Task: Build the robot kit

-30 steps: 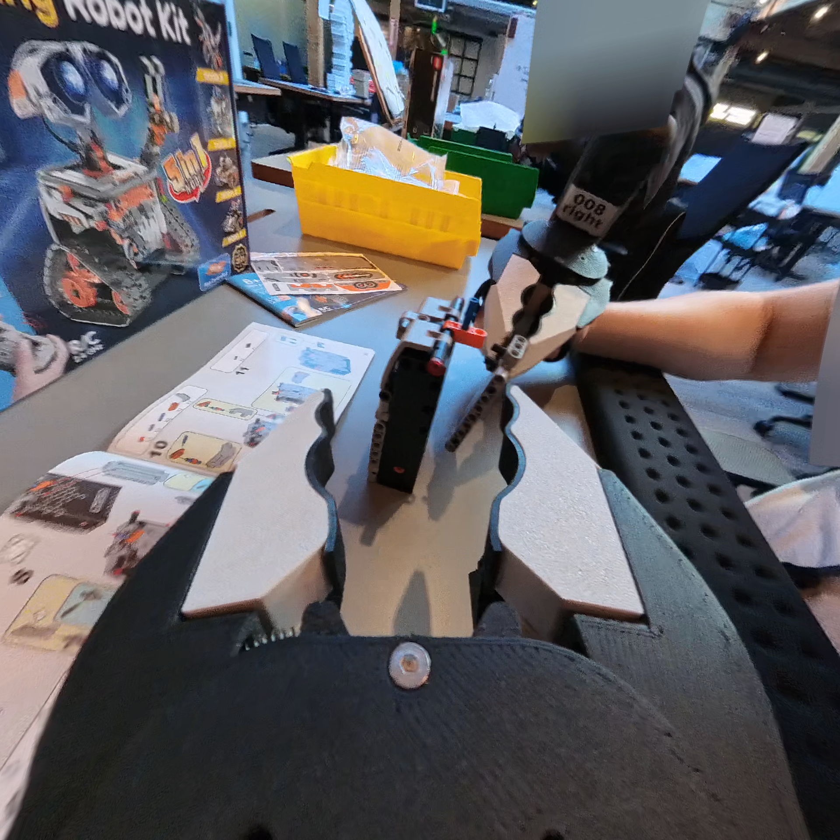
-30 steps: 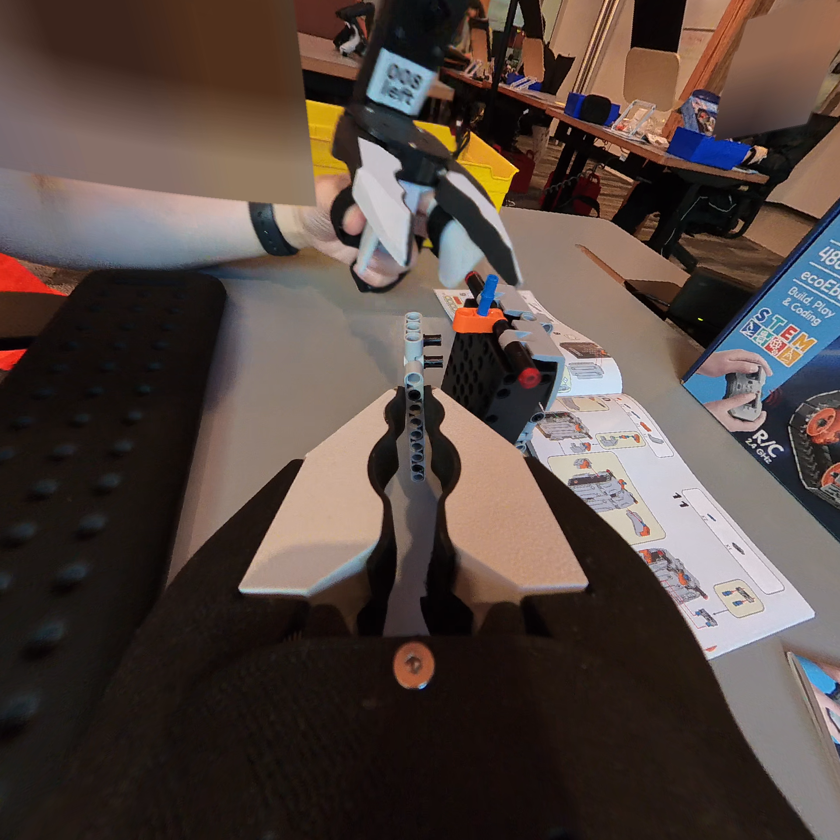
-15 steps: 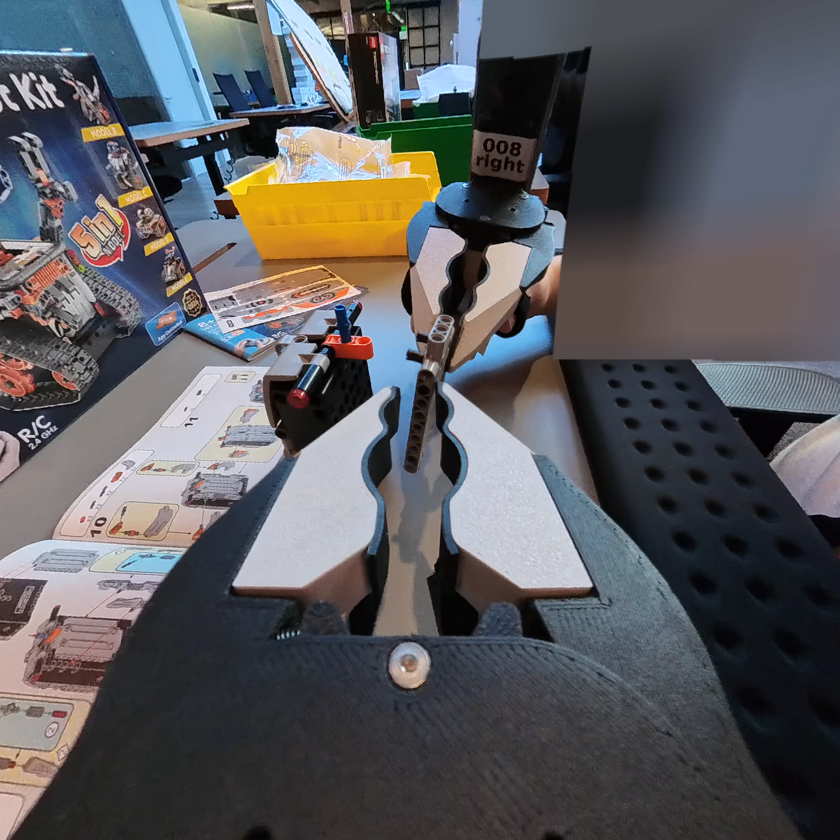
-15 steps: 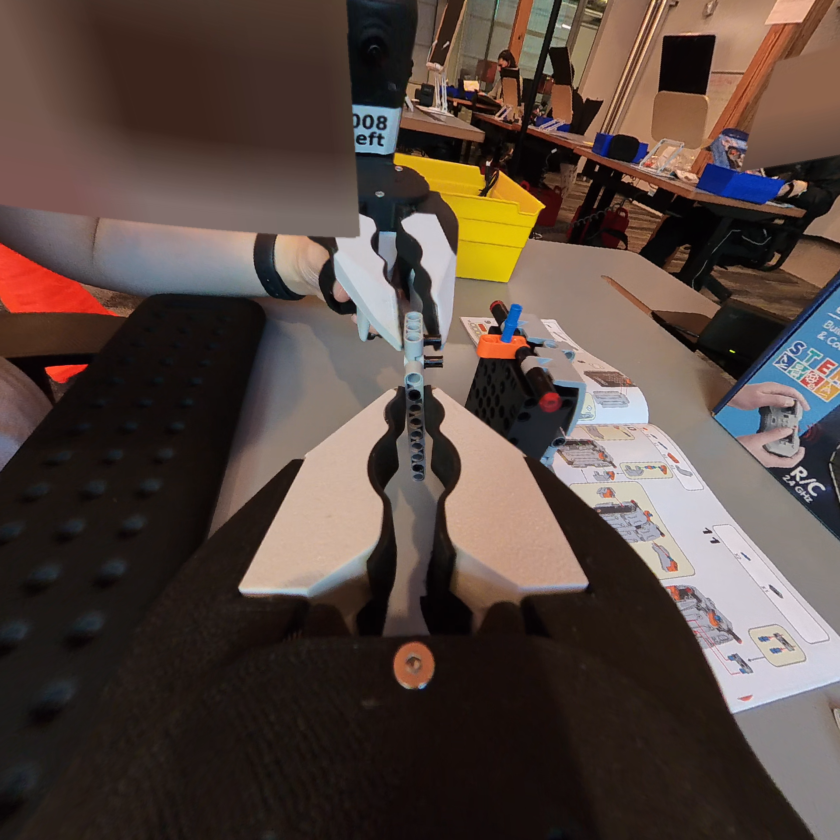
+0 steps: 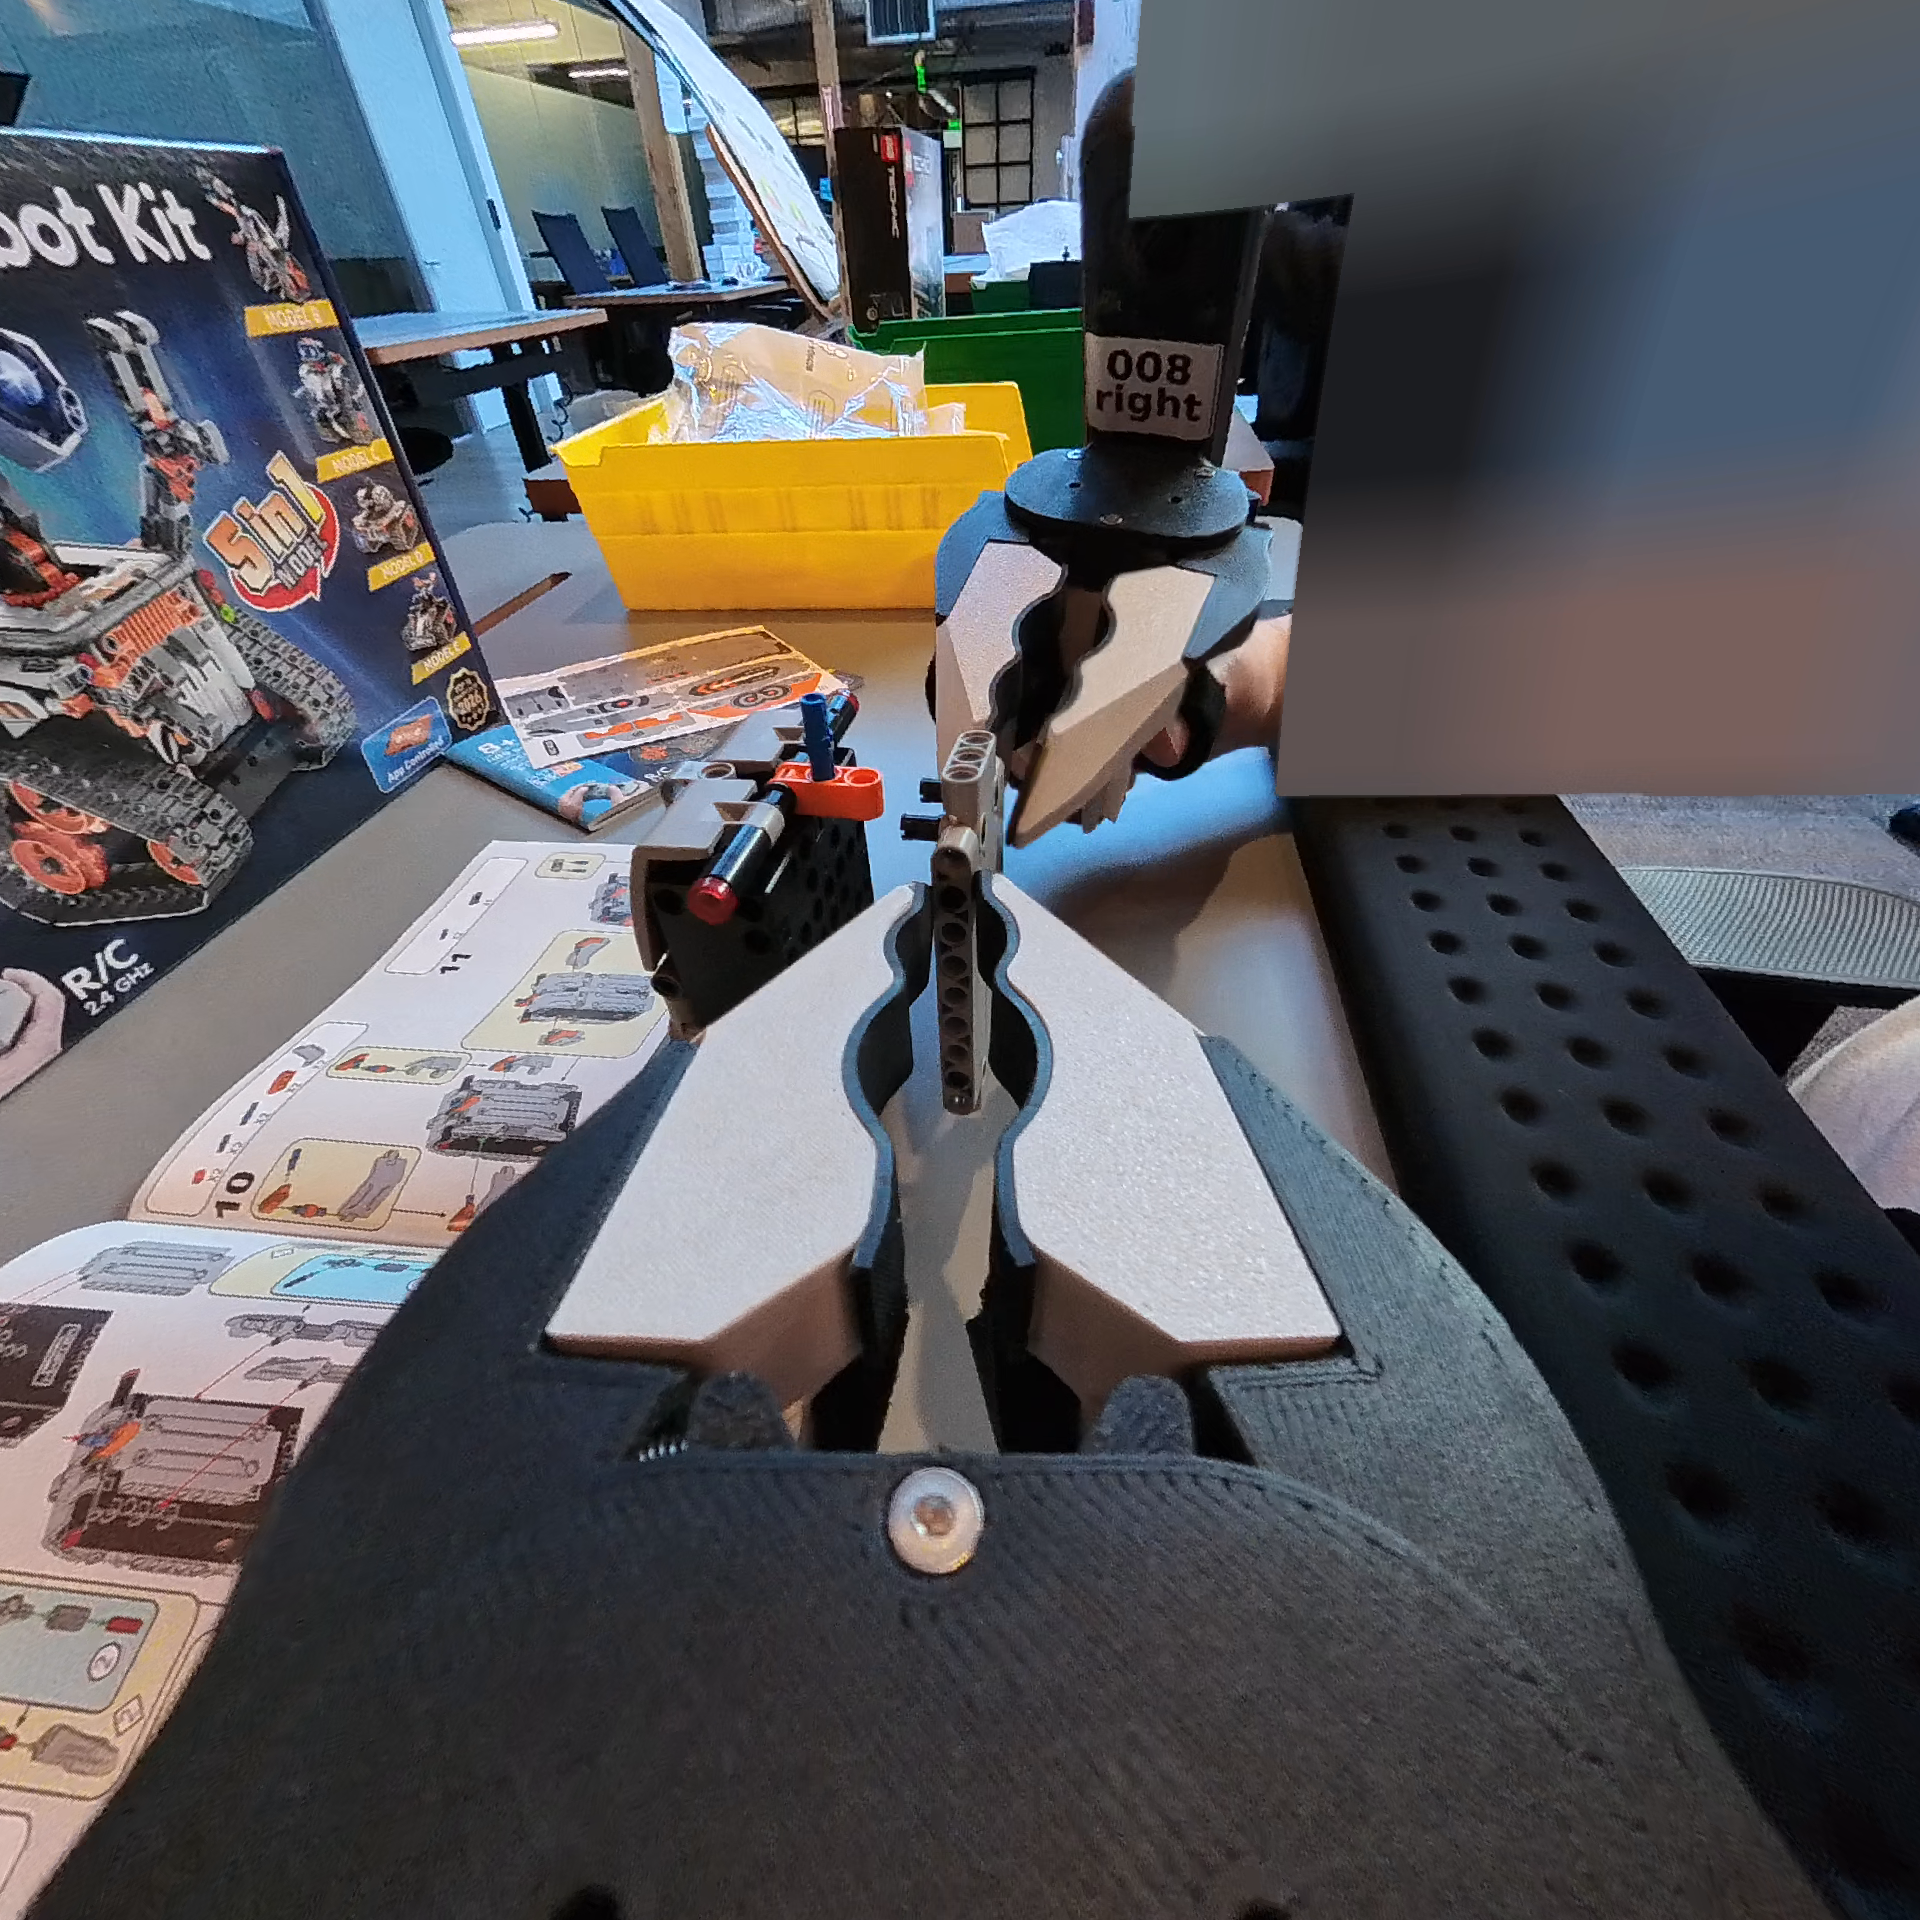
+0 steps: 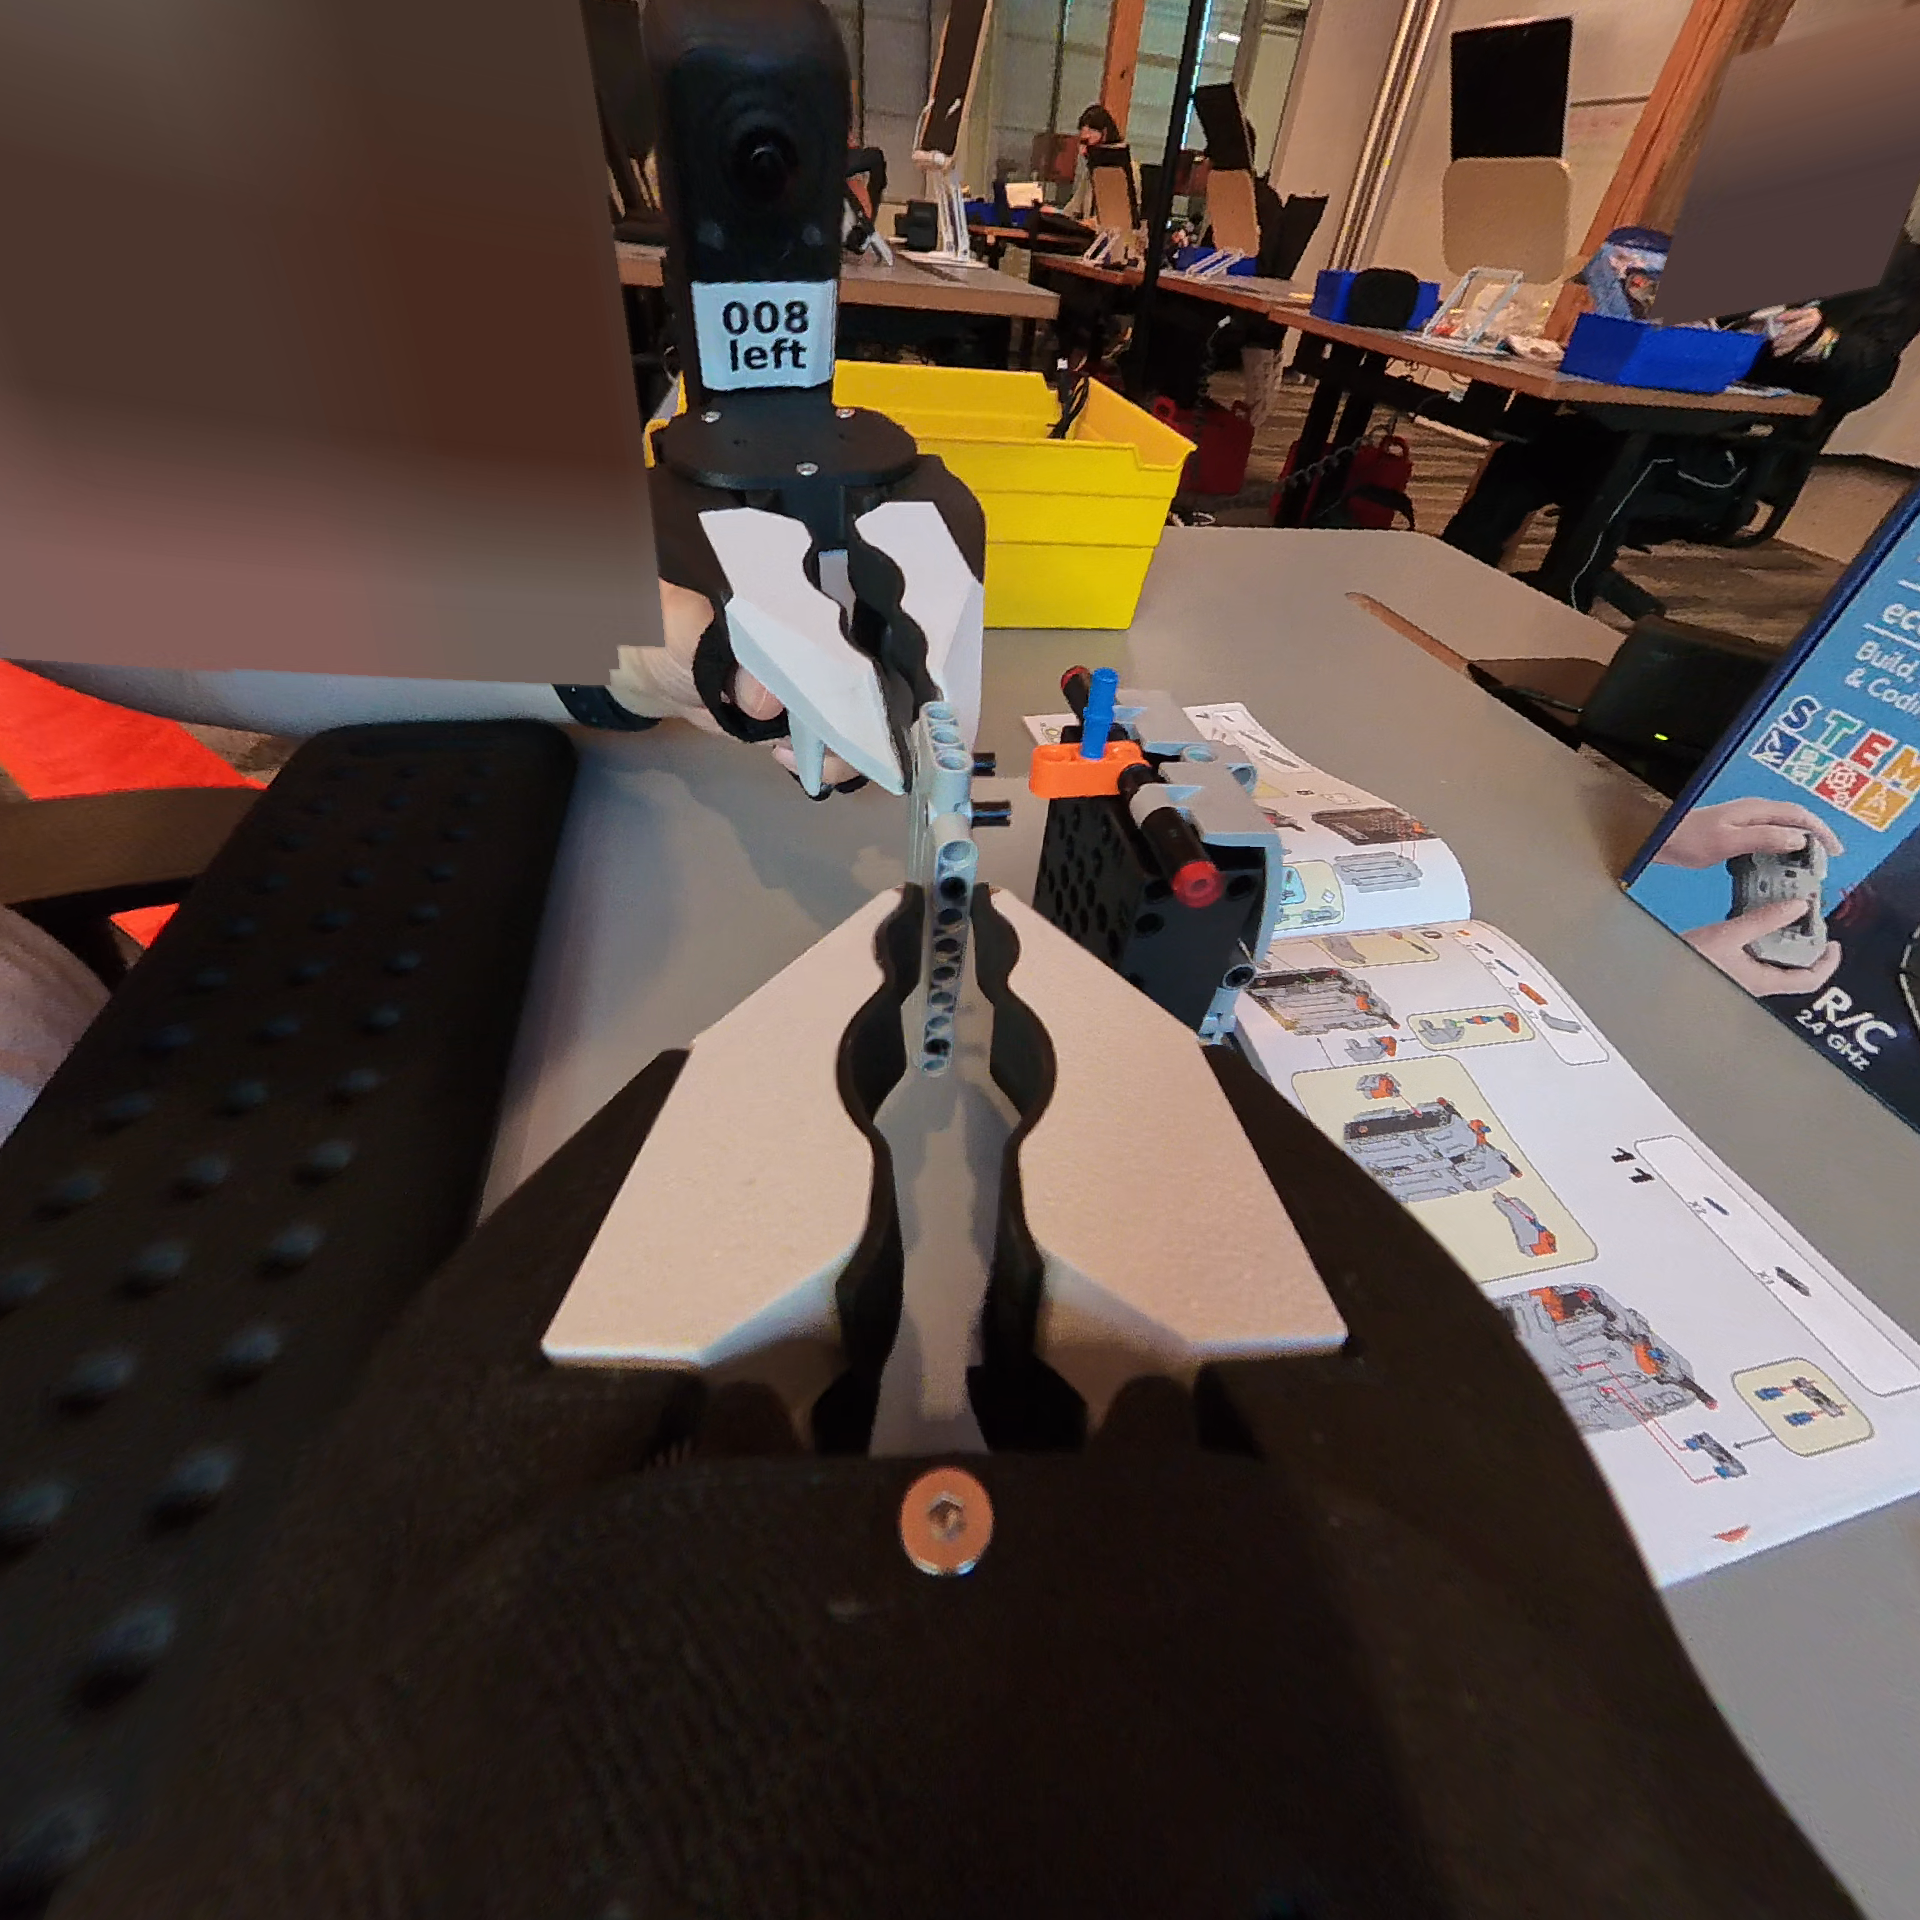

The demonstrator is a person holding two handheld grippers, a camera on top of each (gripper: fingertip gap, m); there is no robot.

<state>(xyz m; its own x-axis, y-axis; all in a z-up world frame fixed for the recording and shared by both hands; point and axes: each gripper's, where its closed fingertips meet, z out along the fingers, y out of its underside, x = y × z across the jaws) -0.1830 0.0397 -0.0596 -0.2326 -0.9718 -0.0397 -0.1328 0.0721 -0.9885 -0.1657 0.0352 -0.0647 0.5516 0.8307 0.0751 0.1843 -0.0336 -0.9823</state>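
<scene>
Left hand-held gripper (image 5: 951, 914) at frame centre clamps the long grey perforated plastic beam (image 5: 958, 997); right hand-held gripper (image 6: 948, 909) pinches it too; black motor block with orange connector (image 5: 764, 883) stands centre-left on the grey table (image 5: 312, 935); yellow plastic bin (image 5: 800, 509) farther up.

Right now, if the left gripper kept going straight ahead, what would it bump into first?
Probably the right gripper, facing it just beyond the grey holed beam the left gripper grips; depth is unclear.

Left gripper (image 5: 951, 914) pinches beam (image 5: 958, 997) (grey) — upright.
</scene>
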